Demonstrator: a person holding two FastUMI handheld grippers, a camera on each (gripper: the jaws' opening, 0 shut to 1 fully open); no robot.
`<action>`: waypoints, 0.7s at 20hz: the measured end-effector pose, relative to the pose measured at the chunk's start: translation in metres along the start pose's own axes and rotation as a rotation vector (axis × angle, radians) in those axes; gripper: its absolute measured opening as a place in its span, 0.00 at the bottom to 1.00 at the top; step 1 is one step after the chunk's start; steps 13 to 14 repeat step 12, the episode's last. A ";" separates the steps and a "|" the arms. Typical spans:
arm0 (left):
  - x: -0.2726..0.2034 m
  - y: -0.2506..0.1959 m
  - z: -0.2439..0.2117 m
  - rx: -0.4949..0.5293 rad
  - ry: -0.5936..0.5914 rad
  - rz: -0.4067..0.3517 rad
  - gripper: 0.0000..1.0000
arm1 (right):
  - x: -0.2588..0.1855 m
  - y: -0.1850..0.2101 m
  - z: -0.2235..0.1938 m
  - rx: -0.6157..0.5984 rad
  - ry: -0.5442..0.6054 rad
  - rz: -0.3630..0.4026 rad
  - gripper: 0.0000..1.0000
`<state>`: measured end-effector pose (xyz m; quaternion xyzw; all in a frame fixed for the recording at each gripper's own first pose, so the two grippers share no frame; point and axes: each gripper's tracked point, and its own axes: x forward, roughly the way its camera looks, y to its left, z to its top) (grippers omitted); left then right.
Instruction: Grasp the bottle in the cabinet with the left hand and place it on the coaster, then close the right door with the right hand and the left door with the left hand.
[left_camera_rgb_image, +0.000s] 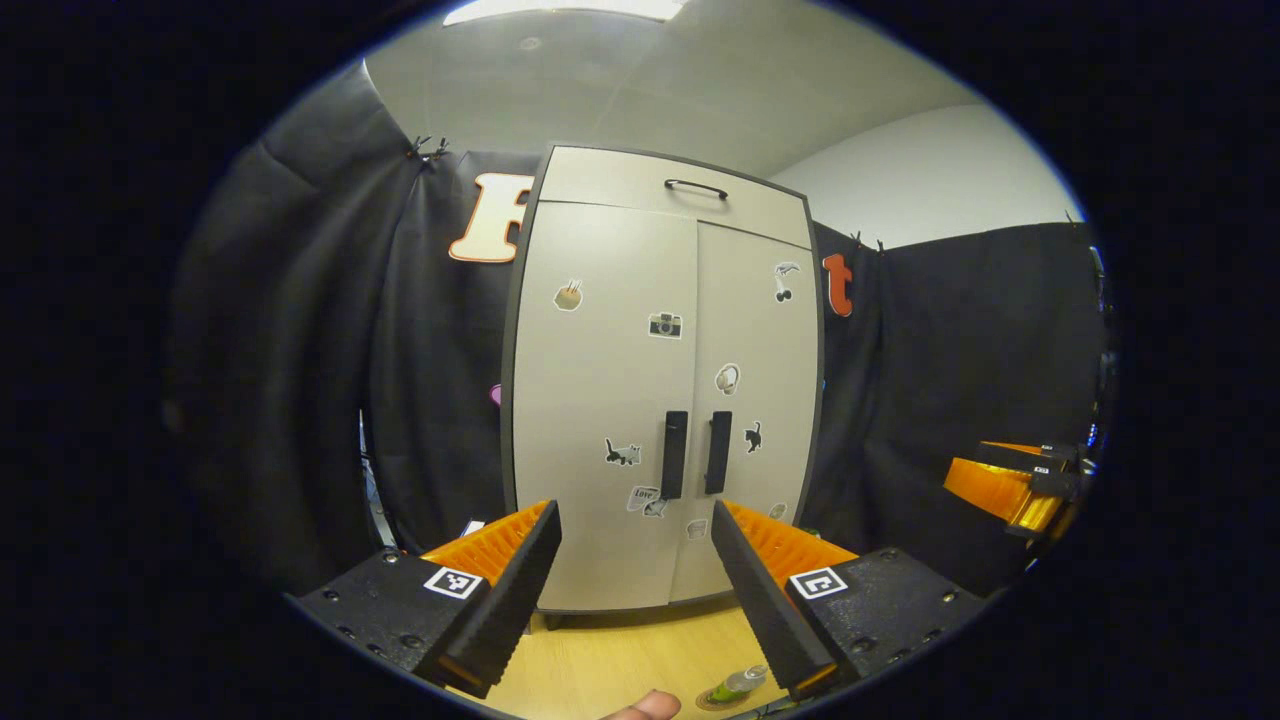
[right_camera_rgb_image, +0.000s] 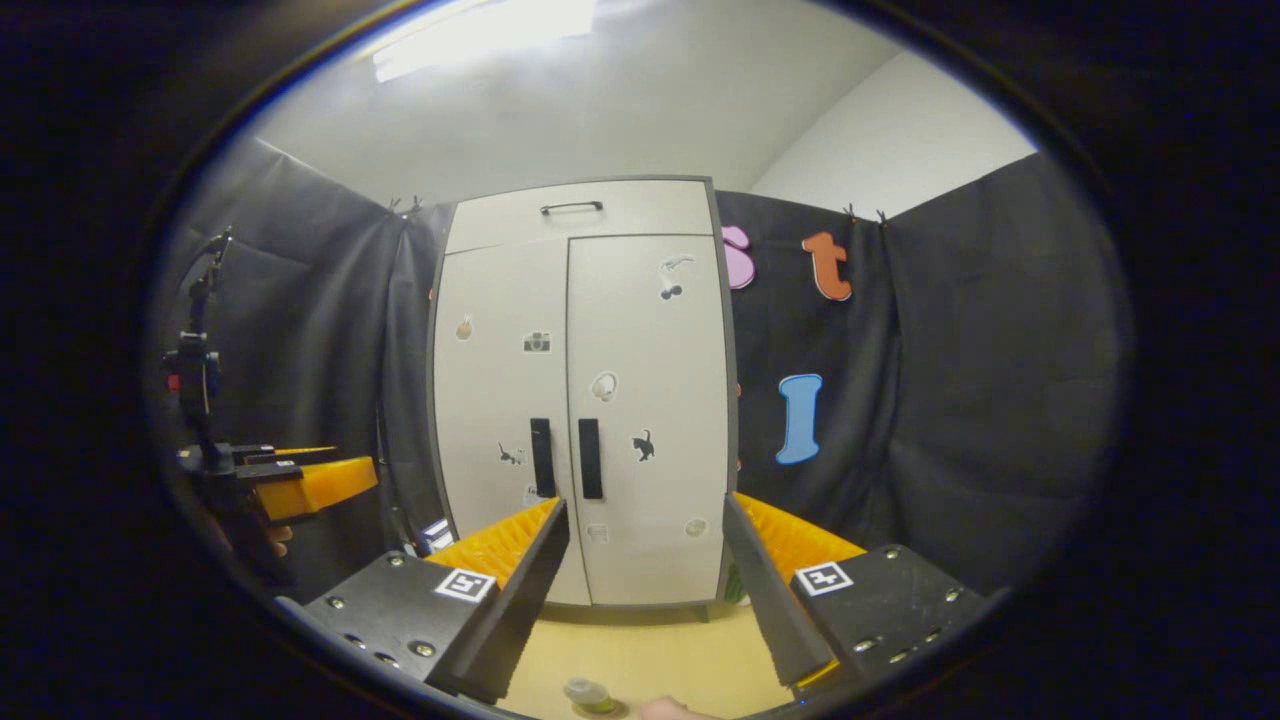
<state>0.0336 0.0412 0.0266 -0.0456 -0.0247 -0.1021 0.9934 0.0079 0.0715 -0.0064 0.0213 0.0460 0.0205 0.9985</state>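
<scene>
In the left gripper view, my left gripper (left_camera_rgb_image: 635, 590) sat at the bottom of the frame with its fingers (left_camera_rgb_image: 520, 590) spread wide and nothing between them. Past them, in the middle of the frame, stood the cabinet (left_camera_rgb_image: 665, 380), upright on the table (left_camera_rgb_image: 620, 655), with the left door (left_camera_rgb_image: 605, 400) and the right door (left_camera_rgb_image: 755, 400) both shut and meeting at the centre. The two dark handles (left_camera_rgb_image: 695, 453) hung side by side just above the gap in my fingers, and small stickers (left_camera_rgb_image: 665, 325) dotted both doors. A drawer (left_camera_rgb_image: 690, 195) with a thin handle ran across the top. At the bottom edge, right of centre, the bottle (left_camera_rgb_image: 740, 683) stood on the coaster (left_camera_rgb_image: 722, 700), close beside my right-hand finger, and a fingertip (left_camera_rgb_image: 645, 707) poked in just left of it. At the right edge of the frame my right gripper (left_camera_rgb_image: 1015, 485) hung well apart from the cabinet. In the right gripper view, my right gripper (right_camera_rgb_image: 645, 590) also stood wide and empty at the bottom. The cabinet (right_camera_rgb_image: 585, 400) filled the centre with both doors shut. The bottle (right_camera_rgb_image: 588, 693) showed at the bottom edge, below the gap, on the table (right_camera_rgb_image: 640, 655). My left gripper (right_camera_rgb_image: 305, 480) was at the left edge; I could not tell its opening from there.
</scene>
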 end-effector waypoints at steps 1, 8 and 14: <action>0.003 0.000 -0.003 -0.001 0.009 -0.003 0.96 | 0.002 -0.001 0.001 -0.005 -0.003 -0.006 0.93; 0.016 -0.010 -0.009 -0.019 0.012 -0.050 0.96 | 0.014 -0.002 -0.004 -0.008 0.016 -0.021 0.93; 0.019 -0.012 -0.005 -0.020 -0.007 -0.048 0.96 | 0.015 -0.010 -0.002 -0.022 0.007 -0.035 0.93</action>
